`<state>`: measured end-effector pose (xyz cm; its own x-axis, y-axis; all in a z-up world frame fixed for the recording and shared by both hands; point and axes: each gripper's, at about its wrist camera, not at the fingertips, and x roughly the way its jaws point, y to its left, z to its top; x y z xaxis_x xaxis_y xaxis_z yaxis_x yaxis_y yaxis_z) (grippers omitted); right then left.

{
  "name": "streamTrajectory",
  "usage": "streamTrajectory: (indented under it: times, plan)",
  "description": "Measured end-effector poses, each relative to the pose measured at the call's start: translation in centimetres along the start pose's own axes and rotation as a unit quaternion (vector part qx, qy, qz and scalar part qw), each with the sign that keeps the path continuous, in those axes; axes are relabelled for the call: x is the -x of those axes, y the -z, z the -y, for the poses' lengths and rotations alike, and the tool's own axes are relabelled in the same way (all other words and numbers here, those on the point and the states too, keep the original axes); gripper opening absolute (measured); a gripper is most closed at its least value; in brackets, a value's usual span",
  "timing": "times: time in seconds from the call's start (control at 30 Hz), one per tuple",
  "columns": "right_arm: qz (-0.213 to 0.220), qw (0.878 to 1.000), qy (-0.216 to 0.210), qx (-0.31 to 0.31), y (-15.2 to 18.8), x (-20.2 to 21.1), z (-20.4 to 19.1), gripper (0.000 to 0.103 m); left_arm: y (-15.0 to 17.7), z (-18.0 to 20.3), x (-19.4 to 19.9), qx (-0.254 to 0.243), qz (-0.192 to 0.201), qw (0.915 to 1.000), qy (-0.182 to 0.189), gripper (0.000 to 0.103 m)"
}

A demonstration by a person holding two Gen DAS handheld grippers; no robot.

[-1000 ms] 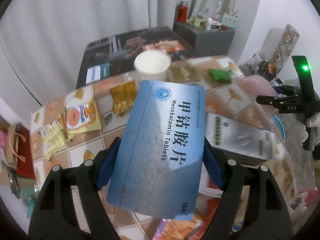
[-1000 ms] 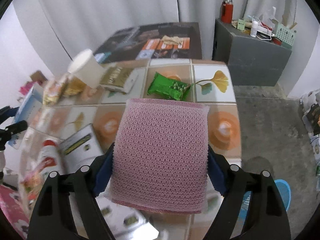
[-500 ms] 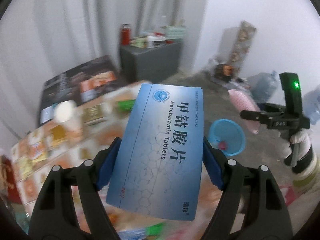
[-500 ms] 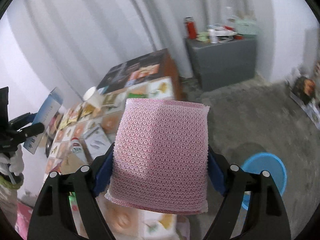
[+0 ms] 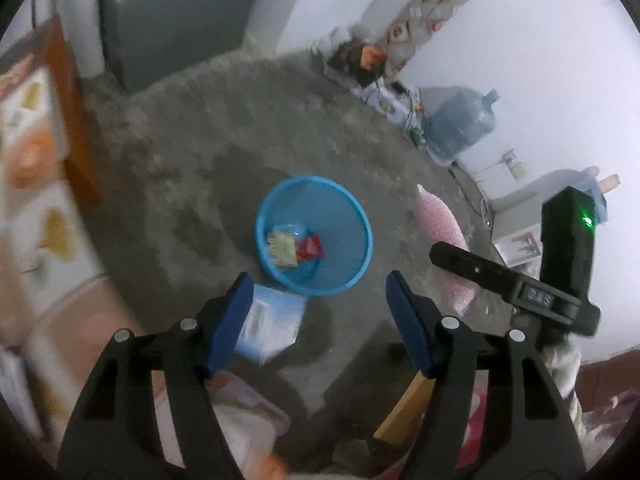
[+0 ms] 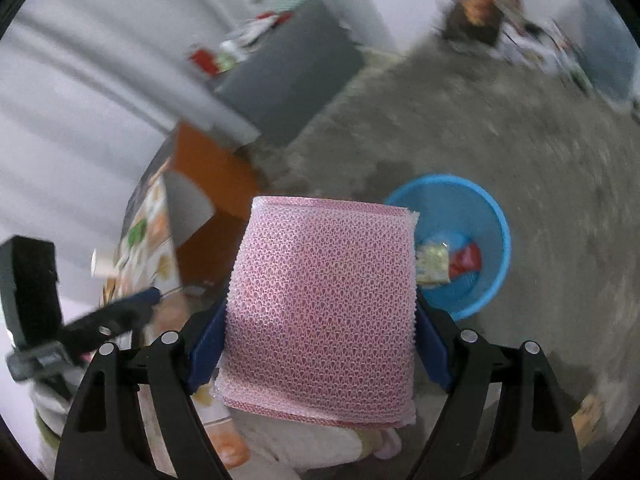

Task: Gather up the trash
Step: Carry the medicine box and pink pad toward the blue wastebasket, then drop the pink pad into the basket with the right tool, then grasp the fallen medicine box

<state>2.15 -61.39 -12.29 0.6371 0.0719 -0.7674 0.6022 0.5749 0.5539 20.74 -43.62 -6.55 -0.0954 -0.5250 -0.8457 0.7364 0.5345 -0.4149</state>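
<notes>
A grey concrete floor [image 5: 224, 128] is filling most of both views. A counter [image 5: 36, 184] with a tiled leaf pattern is running along the left edge of the left wrist view, blurred. A round blue bin [image 5: 316, 236] is sitting on the floor, well apart from the counter, with a yellowish packet [image 5: 283, 247] and a red wrapper [image 5: 310, 248] lying inside it. The right hand-held gripper [image 6: 320, 316] is clamping a pink mesh foam sleeve [image 6: 324, 308] between its blue pads, jaws wide around it, beside and above the bin. The left hand-held gripper [image 5: 320, 320] is standing open with nothing between its pads; its jaws have just been closing in somewhat. A blue tablet box [image 5: 272, 328], blurred, is showing just past the left pad, apart from it, near the bin's rim and outside it
</notes>
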Motion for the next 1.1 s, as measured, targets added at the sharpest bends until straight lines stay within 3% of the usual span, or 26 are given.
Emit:
streamTrajectory:
  times: [0.13,0.27,0.4,0.53,0.83,0.97,1.03,1.1]
  plan:
    - [-0.006,0.999,0.015,-0.038,-0.5,-1.6,3.5,0.079,-0.4,0.6,-5.4,0.034,-0.03,0.9989,0.01,0.057]
    - [-0.007,0.999,0.023,-0.031,-1.0,-2.7,4.7,0.08,0.0,0.2,-6.5,0.045,-0.034,0.9984,0.01,0.057]
    - [-0.008,0.999,0.046,-0.015,-2.0,-4.5,5.6,0.081,0.2,-0.5,-5.0,0.05,-0.02,0.9986,0.0,0.059]
    - [0.018,0.995,0.094,0.003,-3.1,-6.6,6.3,0.082,0.9,-1.9,-2.2,0.062,0.004,0.998,-0.004,0.063]
    - [0.037,0.987,0.151,0.037,-3.4,-10.6,7.3,0.088,3.3,-2.9,4.1,0.05,0.054,0.9973,-0.008,0.066]
    - [0.057,0.988,0.129,0.056,-1.7,-9.8,6.5,0.088,4.9,-3.1,7.3,0.038,0.082,0.9959,-0.006,0.067]
    - [0.066,0.986,0.087,0.126,1.0,-9.1,4.2,0.088,5.7,-3.4,8.5,0.032,0.091,0.9953,-0.008,0.069]
    - [0.049,0.979,0.048,0.193,4.0,-9.4,2.4,0.088,6.9,-3.8,9.9,0.023,0.103,0.9943,-0.016,0.071]
